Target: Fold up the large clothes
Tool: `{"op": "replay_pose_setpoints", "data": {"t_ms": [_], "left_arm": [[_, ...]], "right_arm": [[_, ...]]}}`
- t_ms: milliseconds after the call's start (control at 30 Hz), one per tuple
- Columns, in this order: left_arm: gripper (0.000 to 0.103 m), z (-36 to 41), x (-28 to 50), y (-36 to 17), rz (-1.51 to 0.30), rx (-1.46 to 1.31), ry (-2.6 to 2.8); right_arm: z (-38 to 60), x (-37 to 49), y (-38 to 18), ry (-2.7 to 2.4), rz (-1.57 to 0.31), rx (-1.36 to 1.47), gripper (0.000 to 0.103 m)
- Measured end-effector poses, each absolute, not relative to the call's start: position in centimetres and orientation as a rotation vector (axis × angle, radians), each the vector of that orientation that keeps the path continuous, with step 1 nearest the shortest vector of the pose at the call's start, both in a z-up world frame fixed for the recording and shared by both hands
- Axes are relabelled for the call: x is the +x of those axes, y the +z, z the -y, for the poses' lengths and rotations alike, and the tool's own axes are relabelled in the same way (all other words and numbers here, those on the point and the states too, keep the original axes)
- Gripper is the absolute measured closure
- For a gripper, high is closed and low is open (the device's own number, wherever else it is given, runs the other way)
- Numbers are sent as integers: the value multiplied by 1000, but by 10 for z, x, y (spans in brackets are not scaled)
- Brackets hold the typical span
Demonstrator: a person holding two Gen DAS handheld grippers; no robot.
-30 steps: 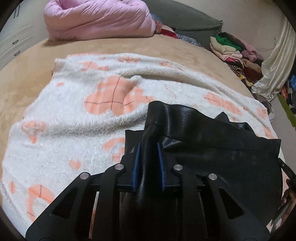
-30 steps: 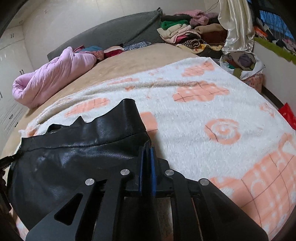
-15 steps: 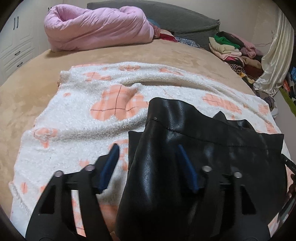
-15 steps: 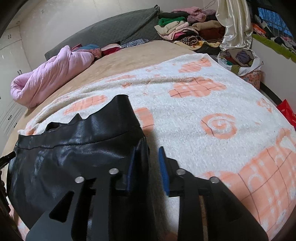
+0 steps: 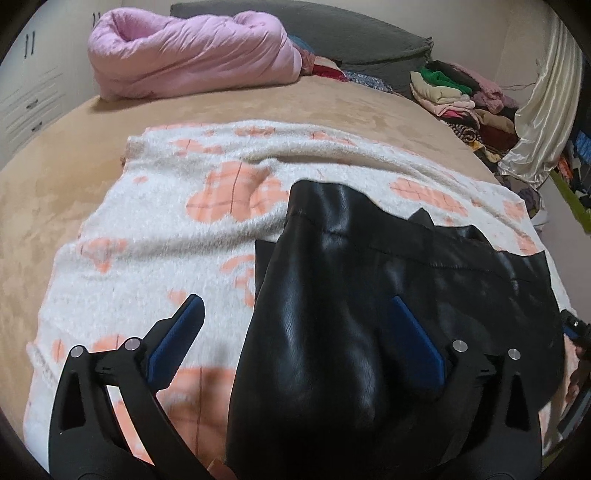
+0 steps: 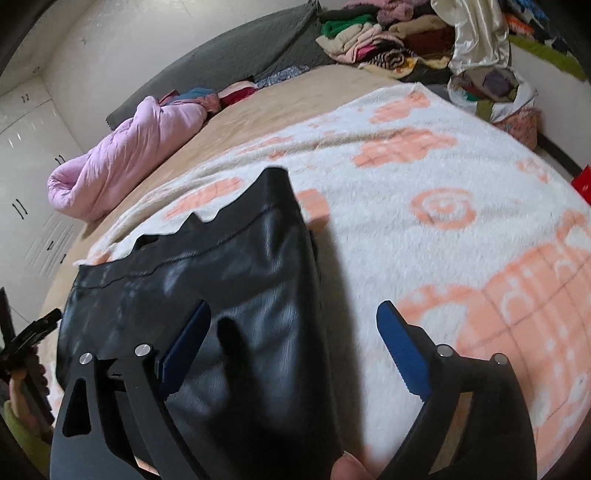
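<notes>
A black leather garment (image 5: 369,295) lies folded on a white blanket with orange shapes (image 5: 166,229). It also shows in the right wrist view (image 6: 229,295). My left gripper (image 5: 295,314) is open, its blue pads spread on either side of the garment's near fold, holding nothing. My right gripper (image 6: 295,321) is open over the garment's right edge, its left pad (image 6: 184,343) above the leather and its right pad (image 6: 402,354) above the blanket (image 6: 424,192).
A rolled pink quilt (image 5: 192,51) and a grey headboard cushion (image 5: 351,33) lie at the far end of the tan bed (image 5: 44,184). A pile of clothes (image 5: 461,96) and a satin curtain (image 5: 543,110) stand at the right.
Both grippers were shut on the black garment's folds a second ago. Both have opened wide and let it go; the garment now rests on the blanket.
</notes>
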State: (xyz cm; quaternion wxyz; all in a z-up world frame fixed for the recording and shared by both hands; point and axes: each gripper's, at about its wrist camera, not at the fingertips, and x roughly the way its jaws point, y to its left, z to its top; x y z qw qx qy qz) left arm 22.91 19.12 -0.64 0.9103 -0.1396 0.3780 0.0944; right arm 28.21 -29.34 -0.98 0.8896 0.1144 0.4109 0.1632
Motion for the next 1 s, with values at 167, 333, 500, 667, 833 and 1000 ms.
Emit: {"op": "replay_pose_setpoints", "data": {"t_ms": [167,333,500,667,833,1000], "left_arm": [[10,-201,214,-27,-834,-407,134],[10,-207,206,-55,-890,-556,62],[35,-201,198,-64,-884,-608,30],[54,-195,184,-55,-886,-587,6],[54,-190,159,-54,-885,-571,-18],[47,-196,158,-54,-887,-596,-39]], "right_arm": [[293,265,-20,388,-940,280,12],[298,247,-35,445,-991,364,24],[297,240,-36,505,-1003,408,65],[297,223,-25,475,-987,384,72],[296,207,-23,428,-979,321,60],[288,193,-4,290,-912,186,41]]}}
